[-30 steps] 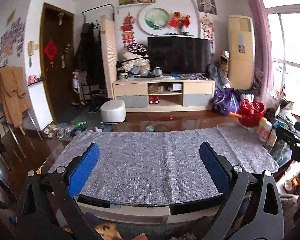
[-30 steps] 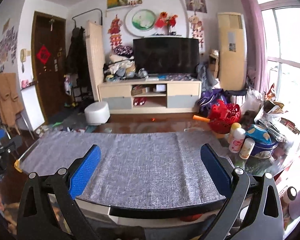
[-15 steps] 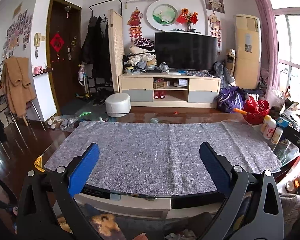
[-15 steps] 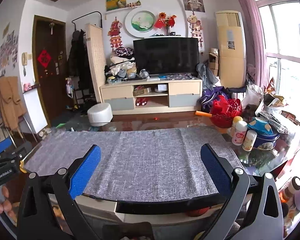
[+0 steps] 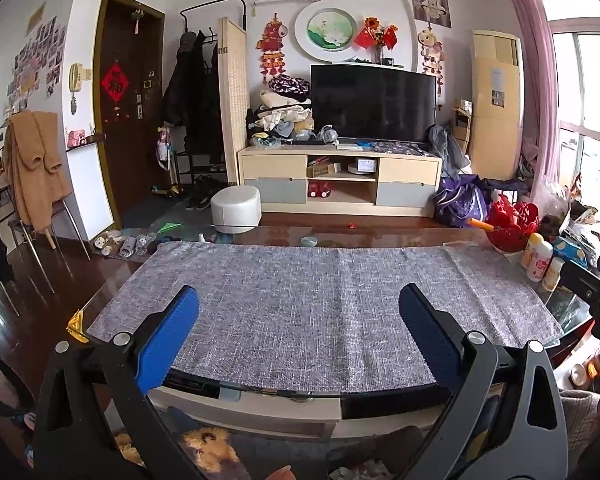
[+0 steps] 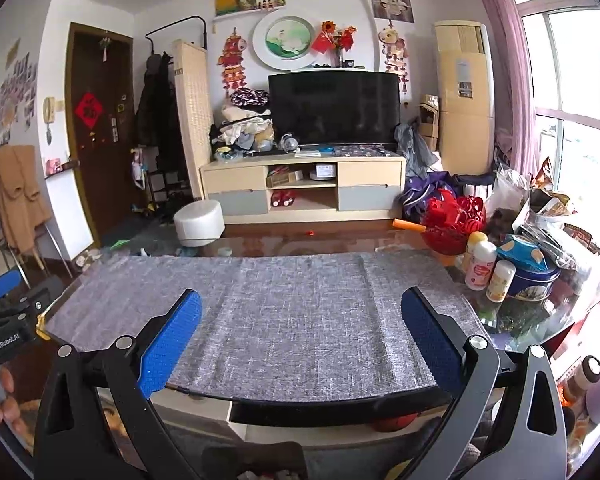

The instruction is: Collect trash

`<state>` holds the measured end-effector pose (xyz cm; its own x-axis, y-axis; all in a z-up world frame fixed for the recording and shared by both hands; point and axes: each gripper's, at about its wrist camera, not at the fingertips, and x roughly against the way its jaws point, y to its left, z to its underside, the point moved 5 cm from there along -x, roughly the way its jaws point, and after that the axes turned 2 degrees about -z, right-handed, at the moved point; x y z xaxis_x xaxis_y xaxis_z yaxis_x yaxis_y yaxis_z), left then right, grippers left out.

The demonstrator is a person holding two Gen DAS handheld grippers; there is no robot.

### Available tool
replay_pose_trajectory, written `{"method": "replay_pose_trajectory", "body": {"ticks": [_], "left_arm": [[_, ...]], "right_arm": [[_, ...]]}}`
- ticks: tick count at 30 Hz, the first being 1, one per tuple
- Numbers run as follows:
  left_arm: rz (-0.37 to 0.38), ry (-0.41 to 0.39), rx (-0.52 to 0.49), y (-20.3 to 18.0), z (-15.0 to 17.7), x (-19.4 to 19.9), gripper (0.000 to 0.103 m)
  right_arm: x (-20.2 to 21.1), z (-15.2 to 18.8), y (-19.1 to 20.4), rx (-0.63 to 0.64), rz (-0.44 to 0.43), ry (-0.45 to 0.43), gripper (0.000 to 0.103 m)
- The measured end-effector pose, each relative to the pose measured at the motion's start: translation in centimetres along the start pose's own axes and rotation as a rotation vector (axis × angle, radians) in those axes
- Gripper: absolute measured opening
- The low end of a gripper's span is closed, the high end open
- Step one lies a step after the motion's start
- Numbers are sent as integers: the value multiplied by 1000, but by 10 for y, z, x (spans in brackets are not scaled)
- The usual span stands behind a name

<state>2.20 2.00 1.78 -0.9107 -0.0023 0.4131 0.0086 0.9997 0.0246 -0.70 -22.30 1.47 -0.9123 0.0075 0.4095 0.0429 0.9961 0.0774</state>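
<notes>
Both grippers hover in front of the near edge of a glass table [image 5: 284,238] covered by a grey woven cloth [image 5: 320,300]. My left gripper [image 5: 298,334] is open, its blue pads wide apart with nothing between them. My right gripper [image 6: 300,336] is open too and holds nothing. The cloth [image 6: 292,312] is bare in both views. Crumpled snack bags and wrappers [image 6: 552,216] are piled at the table's right end. One blue pad [image 6: 0,285] of the left gripper shows at the left edge of the right wrist view.
At the table's right end stand a red basket [image 6: 456,220], two small bottles [image 6: 480,266] and a blue tin [image 6: 532,276]. Beyond the table are a white stool [image 5: 236,210] and a TV cabinet [image 5: 340,184]. A hand [image 6: 0,404] shows at lower left.
Both grippers have drawn back and risen from the table, so the cloth looks smaller and lower. Both stay open and hold nothing.
</notes>
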Motion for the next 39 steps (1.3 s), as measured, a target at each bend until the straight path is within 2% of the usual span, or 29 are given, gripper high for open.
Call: {"method": "replay_pose_trajectory", "body": {"ticks": [39], "left_arm": [[49,-33,4,1,-3,18,95]], "right_arm": [[5,1,-6,-5,36,-20,100]]}}
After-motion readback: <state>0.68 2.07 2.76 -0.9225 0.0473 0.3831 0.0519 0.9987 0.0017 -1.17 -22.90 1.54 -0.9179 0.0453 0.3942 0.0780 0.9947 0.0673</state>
